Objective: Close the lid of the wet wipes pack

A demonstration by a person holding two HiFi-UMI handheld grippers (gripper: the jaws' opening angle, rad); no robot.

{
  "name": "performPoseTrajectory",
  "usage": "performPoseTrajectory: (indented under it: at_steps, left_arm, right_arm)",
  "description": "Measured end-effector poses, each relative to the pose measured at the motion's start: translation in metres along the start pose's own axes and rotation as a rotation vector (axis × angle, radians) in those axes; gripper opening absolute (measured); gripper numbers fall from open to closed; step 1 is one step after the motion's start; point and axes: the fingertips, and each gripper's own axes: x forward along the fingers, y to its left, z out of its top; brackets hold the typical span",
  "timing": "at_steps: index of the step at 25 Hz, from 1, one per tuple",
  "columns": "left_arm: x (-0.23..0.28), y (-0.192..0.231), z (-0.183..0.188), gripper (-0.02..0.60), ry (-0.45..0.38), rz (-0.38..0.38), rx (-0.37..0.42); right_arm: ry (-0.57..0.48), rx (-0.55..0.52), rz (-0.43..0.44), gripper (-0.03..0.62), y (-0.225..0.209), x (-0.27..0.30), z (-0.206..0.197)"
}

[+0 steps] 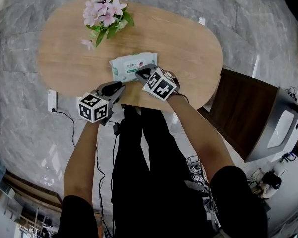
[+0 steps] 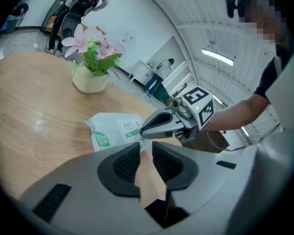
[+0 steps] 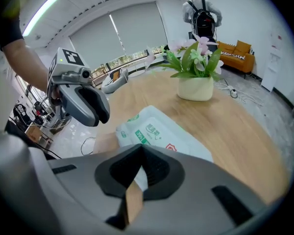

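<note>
Holding nothing, your left gripper [image 1: 116, 89] hangs at the table's [image 1: 198, 48] near edge, jaws a narrow gap apart. Your right gripper [image 1: 140, 74], jaws together and empty, tips over the pack's [image 1: 131, 63] near edge. The pack lies mid-table, short of the flowers [image 1: 105, 14]; no raised lid shows, so probably only a sealing press is left

The left gripper [image 2: 145, 150] hangs over the wooden table [image 2: 34, 126], its jaws a narrow gap apart with only bare wood showing between them. Just beyond lies the wet wipes pack [image 2: 110, 131], with the right gripper [image 2: 146, 129] at its right edge. A flower pot [image 2: 90, 80] stands farther off to the left.
</note>
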Motion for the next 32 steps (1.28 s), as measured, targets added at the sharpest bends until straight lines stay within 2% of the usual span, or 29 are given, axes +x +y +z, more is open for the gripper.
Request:
performPoseTrajectory:
  at_steps: [7, 12, 24, 32]
  left_arm:
    - [-0.015, -0.02, 0.023, 0.073, -0.044, -0.004, 0.043]
    - [-0.037, -0.052, 0.057, 0.027, -0.1, -0.013, 0.097]
    - [-0.123, -0.158, 0.16, 0.018, -0.229, -0.042, 0.253]
    - [-0.202, -0.245, 0.206, 0.018, -0.369, -0.071, 0.351]
  right_arm:
    - [-0.131, 0.052, -0.059, 0.009, 0.003, -0.041, 0.025]
    - [-0.191, 0.073, -0.115, 0.009, 0.009, -0.093, 0.047]
    - [-0.475, 0.069, -0.232, 0.009, 0.056, -0.267, 0.152]
    - [-0.664, -0.002, -0.268, 0.009, 0.118, -0.391, 0.212]
